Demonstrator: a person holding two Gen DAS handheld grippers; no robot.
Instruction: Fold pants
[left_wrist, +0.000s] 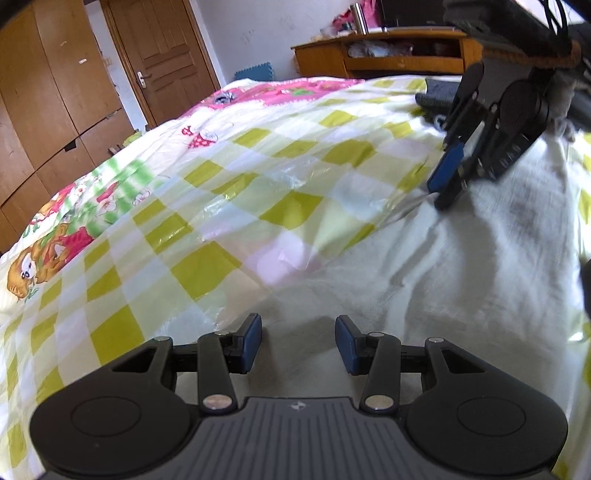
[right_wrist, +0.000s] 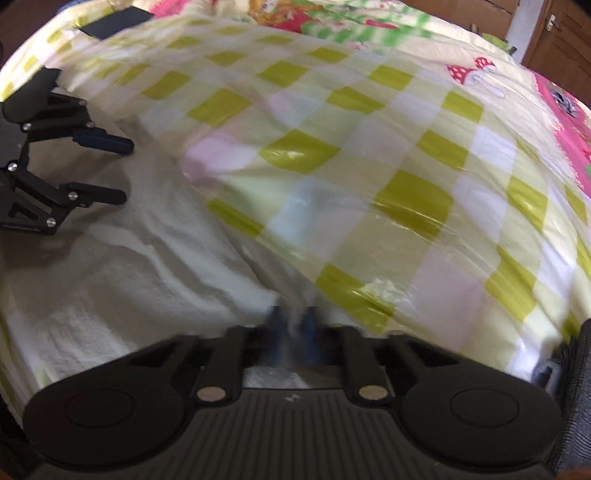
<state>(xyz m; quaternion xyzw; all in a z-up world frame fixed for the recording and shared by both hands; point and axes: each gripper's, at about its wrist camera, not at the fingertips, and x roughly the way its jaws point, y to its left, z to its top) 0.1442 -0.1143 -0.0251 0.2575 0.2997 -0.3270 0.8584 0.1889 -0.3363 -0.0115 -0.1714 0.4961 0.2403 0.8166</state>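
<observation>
White pants (left_wrist: 461, 277) lie spread on the bed, their edge meeting the green-checked bedcover (left_wrist: 258, 177). My left gripper (left_wrist: 298, 339) hovers just over the white cloth, open, with nothing between its blue pads. In the right wrist view it shows at the left edge, left gripper (right_wrist: 125, 170), also above the pants (right_wrist: 110, 288). My right gripper (right_wrist: 291, 325) points steeply down, shut on a pinch of the pants' white cloth at their border with the bedcover (right_wrist: 369, 166). From the left wrist view the right gripper (left_wrist: 445, 194) stands at the upper right, tips together on the cloth.
A dark grey garment (left_wrist: 436, 96) lies on the bed beyond the right gripper. A wooden desk (left_wrist: 388, 55) stands behind the bed, a wardrobe (left_wrist: 44, 110) and a door (left_wrist: 162, 55) to the left. A dark flat object (right_wrist: 114, 22) rests near the bed's far corner.
</observation>
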